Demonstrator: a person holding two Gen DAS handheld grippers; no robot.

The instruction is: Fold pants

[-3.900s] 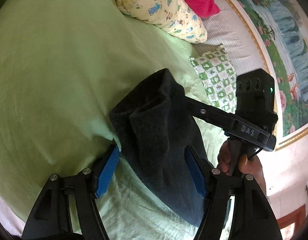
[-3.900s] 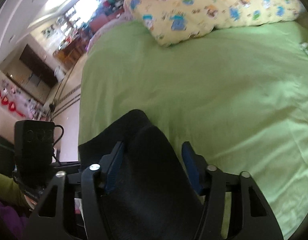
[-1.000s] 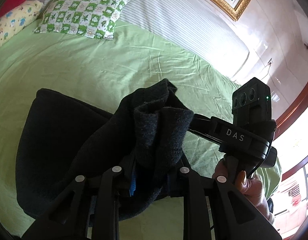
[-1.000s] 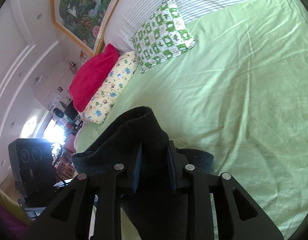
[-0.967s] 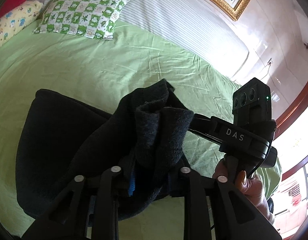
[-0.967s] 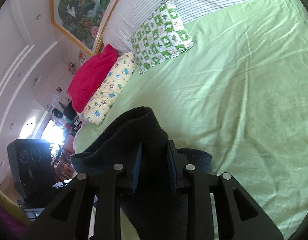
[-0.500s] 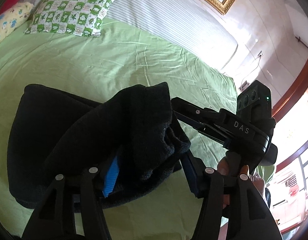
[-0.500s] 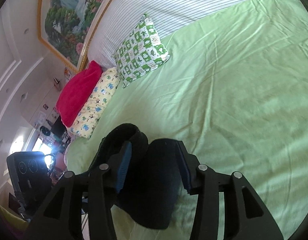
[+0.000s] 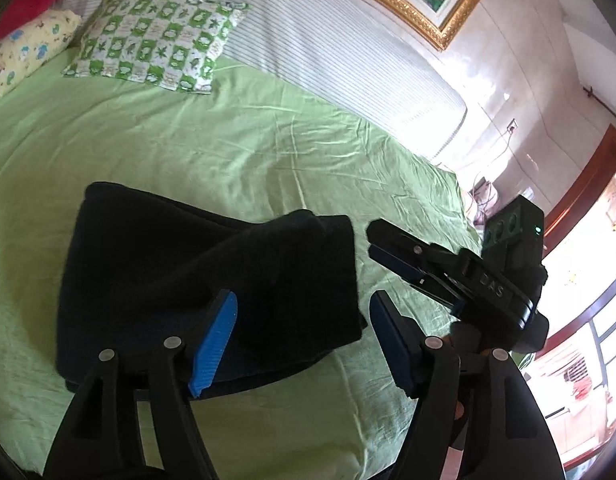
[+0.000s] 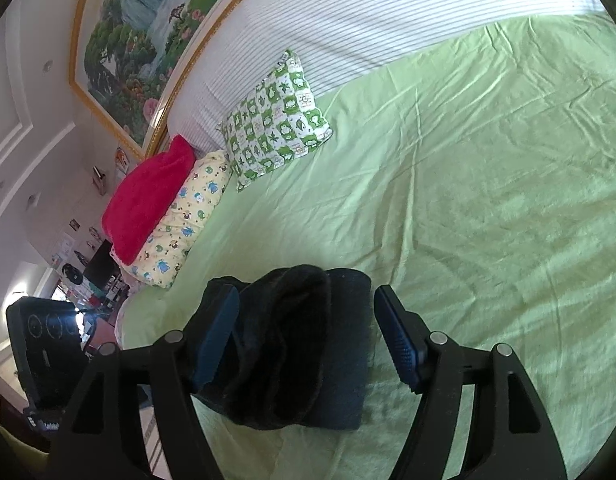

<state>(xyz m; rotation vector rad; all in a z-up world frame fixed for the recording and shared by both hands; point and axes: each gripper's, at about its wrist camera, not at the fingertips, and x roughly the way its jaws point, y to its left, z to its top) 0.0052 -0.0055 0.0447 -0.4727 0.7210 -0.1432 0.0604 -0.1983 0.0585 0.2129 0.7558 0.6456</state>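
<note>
Black pants [image 9: 196,280] on light-green sheet [image 9: 228,152].

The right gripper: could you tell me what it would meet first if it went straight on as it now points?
Most likely the pants, which lie between the opening, unclamped jaws of the right gripper; beyond them only the green sheet, though depth is uncertain.

Green-sheeted bed [image 9: 268,152], folded dark pants [image 9: 196,280], checked pillow [image 9: 156,44], cartoon pillow [image 10: 180,216]
</note>
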